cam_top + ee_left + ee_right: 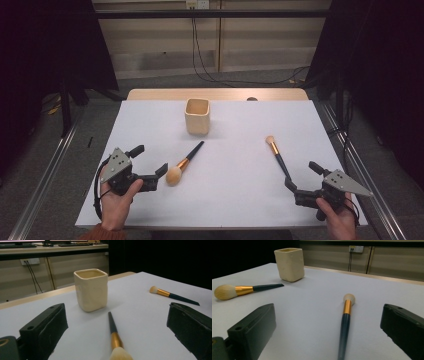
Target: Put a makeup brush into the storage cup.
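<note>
On the white table (220, 195) we hold each claw spread wide — left claw (148, 167) flanking the fat brush (184, 163), right claw (301, 178) at the slim brush (277, 155) handle's end.

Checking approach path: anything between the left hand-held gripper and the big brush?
Nothing. In the left gripper view the big brush lies between its open jaws on bare white table; the left hand-held gripper sits beside it.

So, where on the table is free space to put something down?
Widest bare patch: between the big brush and the slim brush, in front of the cup. Far corners beside the cup are also free. Crowded: near each tool, left and right.
</note>
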Action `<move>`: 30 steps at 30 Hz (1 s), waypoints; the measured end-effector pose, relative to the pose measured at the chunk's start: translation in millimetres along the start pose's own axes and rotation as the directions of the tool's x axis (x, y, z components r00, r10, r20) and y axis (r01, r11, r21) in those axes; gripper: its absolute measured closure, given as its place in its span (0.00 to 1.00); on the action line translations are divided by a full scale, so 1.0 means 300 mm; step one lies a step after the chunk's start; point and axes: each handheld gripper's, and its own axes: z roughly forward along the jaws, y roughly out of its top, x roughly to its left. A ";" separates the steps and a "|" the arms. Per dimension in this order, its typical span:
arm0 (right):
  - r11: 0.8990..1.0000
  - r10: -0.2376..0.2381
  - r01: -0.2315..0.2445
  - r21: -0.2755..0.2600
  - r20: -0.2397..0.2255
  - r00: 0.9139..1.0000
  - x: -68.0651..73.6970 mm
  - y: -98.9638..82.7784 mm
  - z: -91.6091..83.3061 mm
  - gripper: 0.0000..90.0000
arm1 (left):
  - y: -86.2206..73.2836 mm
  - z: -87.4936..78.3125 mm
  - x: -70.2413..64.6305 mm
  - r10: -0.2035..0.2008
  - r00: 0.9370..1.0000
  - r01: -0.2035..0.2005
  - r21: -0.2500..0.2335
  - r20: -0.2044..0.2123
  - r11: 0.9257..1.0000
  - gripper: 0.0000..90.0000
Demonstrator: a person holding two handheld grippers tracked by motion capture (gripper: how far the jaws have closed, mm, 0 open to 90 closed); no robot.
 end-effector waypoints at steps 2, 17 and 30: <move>1.000 0.002 -0.002 0.002 -0.001 1.000 0.001 -0.001 0.004 0.00 | 0.007 0.009 0.003 0.005 1.000 -0.005 -0.005 -0.008 1.000 0.03; 1.000 0.006 -0.006 0.004 -0.001 1.000 0.002 -0.001 0.004 0.00 | 0.026 0.096 0.049 -0.007 1.000 0.007 0.003 0.018 1.000 0.03; 1.000 0.007 -0.007 0.004 -0.002 1.000 -0.001 -0.002 0.008 0.00 | 0.093 0.194 0.058 -0.032 0.999 0.032 0.006 0.010 0.999 0.03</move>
